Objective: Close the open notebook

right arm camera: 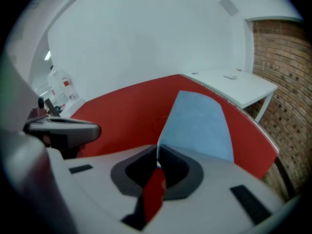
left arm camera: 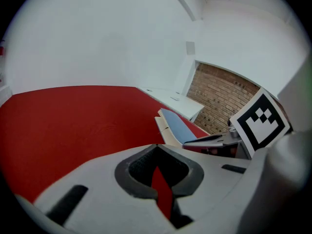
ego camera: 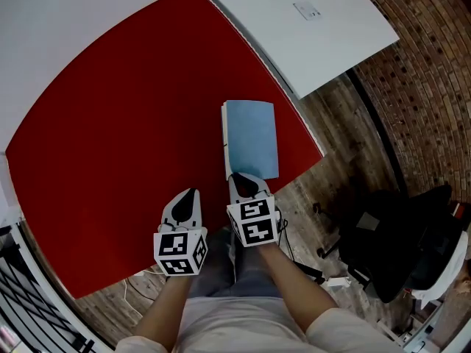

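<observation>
A notebook with a light blue cover (ego camera: 252,137) lies on the red table (ego camera: 125,123) near its right edge, a strip of white pages (ego camera: 224,142) showing along its left side. My right gripper (ego camera: 243,179) is at the notebook's near edge. In the right gripper view the cover's (right arm camera: 200,123) corner runs into the right gripper (right arm camera: 157,147), which is shut on it. In the left gripper view the cover (left arm camera: 178,126) stands slightly above the cream pages (left arm camera: 165,133). My left gripper (ego camera: 190,195) hovers over bare red table to the notebook's left, shut and holding nothing (left arm camera: 157,147).
A white table (ego camera: 309,28) adjoins the red one at the back right. A black chair (ego camera: 397,248) stands on the brick-patterned floor (ego camera: 427,87) to the right. A clear bottle (right arm camera: 61,87) sits at the far left. The red table's near edge (ego camera: 147,271) runs just below the grippers.
</observation>
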A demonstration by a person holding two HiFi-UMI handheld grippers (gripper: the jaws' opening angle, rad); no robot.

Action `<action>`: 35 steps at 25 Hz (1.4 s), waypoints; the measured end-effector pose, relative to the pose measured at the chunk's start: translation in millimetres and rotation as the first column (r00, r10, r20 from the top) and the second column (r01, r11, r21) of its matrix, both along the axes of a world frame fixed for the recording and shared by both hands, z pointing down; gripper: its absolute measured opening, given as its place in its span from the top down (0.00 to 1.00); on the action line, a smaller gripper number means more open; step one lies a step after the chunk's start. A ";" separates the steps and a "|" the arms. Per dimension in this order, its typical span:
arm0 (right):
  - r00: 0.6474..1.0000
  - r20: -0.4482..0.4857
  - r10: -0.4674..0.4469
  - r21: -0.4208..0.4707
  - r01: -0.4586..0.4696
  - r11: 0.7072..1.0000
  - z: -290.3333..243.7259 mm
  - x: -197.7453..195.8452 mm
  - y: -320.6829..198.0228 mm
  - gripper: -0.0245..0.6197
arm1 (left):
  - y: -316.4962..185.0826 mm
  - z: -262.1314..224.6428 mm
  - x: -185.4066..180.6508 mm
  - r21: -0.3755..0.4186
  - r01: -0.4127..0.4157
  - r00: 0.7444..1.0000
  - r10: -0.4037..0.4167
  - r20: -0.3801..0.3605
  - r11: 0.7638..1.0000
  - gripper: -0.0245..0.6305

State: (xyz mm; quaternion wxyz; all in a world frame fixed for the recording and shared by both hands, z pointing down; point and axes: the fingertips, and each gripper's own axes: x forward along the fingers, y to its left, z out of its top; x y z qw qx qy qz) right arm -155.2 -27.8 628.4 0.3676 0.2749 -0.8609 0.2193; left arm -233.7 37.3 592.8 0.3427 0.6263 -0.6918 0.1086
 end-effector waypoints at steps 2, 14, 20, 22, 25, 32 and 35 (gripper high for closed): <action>1.000 -0.015 -0.004 -0.006 0.004 1.000 7.9 -2.0 0.0 0.93 | 1.2 3.2 -1.0 -0.004 0.002 1.000 -0.002 -0.004 1.000 0.95; 0.998 -0.060 -0.015 -0.032 0.013 0.999 27.8 -11.3 3.6 0.93 | 9.8 16.5 -6.1 -0.029 0.018 1.000 -0.018 -0.022 0.999 0.95; 0.996 -0.084 -0.040 0.010 0.041 0.999 26.8 -14.6 1.6 0.90 | 6.9 18.6 -8.5 -0.029 0.019 0.999 -0.020 -0.025 0.999 0.95; 0.998 -0.060 -0.032 -0.007 0.032 0.999 26.8 -16.0 7.7 0.90 | 10.6 18.4 -8.4 -0.030 0.022 0.999 -0.023 -0.025 0.999 0.95; 0.999 -0.029 -0.018 -0.032 0.017 0.999 27.3 -18.2 12.6 0.90 | 13.3 18.7 -8.1 -0.031 0.023 0.999 -0.024 -0.025 0.999 0.95; 0.999 -0.029 -0.030 -0.042 0.029 0.999 28.2 -17.2 15.3 0.87 | 13.3 15.6 -5.1 -0.029 0.024 0.999 -0.024 -0.023 0.999 0.95; 0.999 -0.024 -0.028 -0.049 0.027 0.998 27.2 -19.5 12.5 0.87 | 9.8 16.1 -4.2 -0.028 0.022 0.999 -0.023 -0.022 0.999 0.95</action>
